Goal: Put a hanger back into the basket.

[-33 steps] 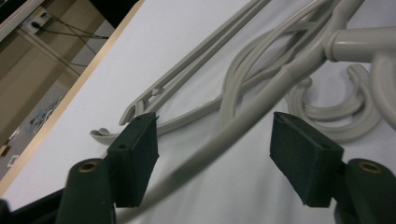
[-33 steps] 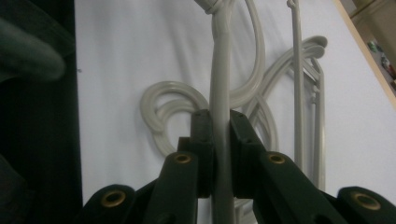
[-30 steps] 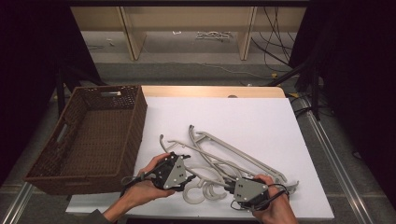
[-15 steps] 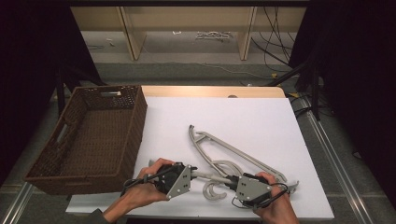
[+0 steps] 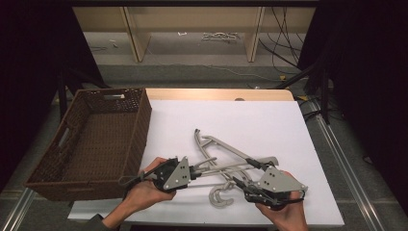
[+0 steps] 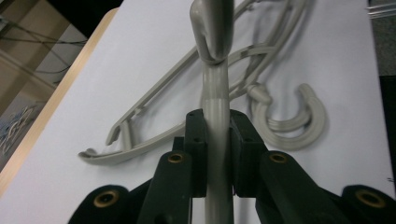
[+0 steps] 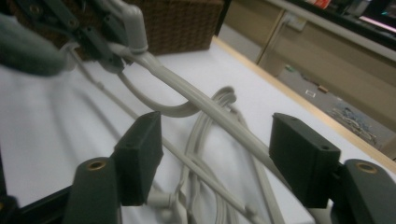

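a pale grey moulded-plastic clothes hanger [image 5: 226, 166] is held just above the white table top [image 5: 250, 120], near its front edge, over a second grey plastic hanger [image 5: 214, 144] that lies flat on the sheet. the left gripper [image 5: 192, 172] is seen clamped on one arm of the upper hanger; in the left gripper view the two black pads are pressed against a straight grey bar [image 6: 217, 135] with no gap on either side. the right gripper [image 5: 245, 184] is spread wide, and in the right gripper view the same grey arm [image 7: 219, 116] is seen running slantwise through the gap between the jaws, touched by neither pad as far as can be told.

the hanger is judged light and stiff, with a smooth, rather slippery surface, so it is likely to swing or twist about a single grip. a hold on a straight stretch of an arm, well away from the curved hook [image 5: 220, 196], is judged safest, as the hooks and arms of the two hangers are crossed and could snag. the dark brown woven wicker basket [image 5: 57, 163] stands at the left of the table, beside the sheet.
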A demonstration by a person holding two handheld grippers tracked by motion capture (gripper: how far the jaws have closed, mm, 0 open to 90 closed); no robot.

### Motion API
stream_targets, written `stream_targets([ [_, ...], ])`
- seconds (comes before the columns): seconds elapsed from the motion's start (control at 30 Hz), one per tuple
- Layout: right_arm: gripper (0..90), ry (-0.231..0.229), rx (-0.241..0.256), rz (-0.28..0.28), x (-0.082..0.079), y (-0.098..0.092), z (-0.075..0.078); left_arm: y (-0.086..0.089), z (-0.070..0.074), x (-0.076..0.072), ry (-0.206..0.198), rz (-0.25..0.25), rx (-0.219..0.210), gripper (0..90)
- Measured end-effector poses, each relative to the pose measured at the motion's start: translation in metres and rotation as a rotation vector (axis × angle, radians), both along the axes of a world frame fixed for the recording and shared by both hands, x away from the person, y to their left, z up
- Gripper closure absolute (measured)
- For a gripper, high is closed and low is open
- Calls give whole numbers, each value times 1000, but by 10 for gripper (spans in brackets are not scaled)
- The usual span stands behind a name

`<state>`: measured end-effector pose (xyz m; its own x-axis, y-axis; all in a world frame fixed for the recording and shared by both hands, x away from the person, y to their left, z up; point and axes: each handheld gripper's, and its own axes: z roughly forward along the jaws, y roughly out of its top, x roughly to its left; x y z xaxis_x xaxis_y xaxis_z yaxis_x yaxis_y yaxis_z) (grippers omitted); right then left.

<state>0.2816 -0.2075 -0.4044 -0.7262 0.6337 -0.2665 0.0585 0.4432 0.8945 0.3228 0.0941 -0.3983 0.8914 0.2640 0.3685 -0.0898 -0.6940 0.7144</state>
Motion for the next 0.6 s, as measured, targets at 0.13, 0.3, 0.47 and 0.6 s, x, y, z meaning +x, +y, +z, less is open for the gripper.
stream_targets([
  [0.13,324,-2,51,-30,0,-5,-1,8,1,11,52,56,-41,794],
  [0.3,325,23,37,-23,0,-4,-5,11,7,21,109,108,-77,795],
  [0.47,324,37,34,-18,-2,-2,-9,10,18,30,148,136,-112,799],
  [0.6,324,58,29,-16,-4,-3,-13,10,31,35,165,154,-131,801],
])
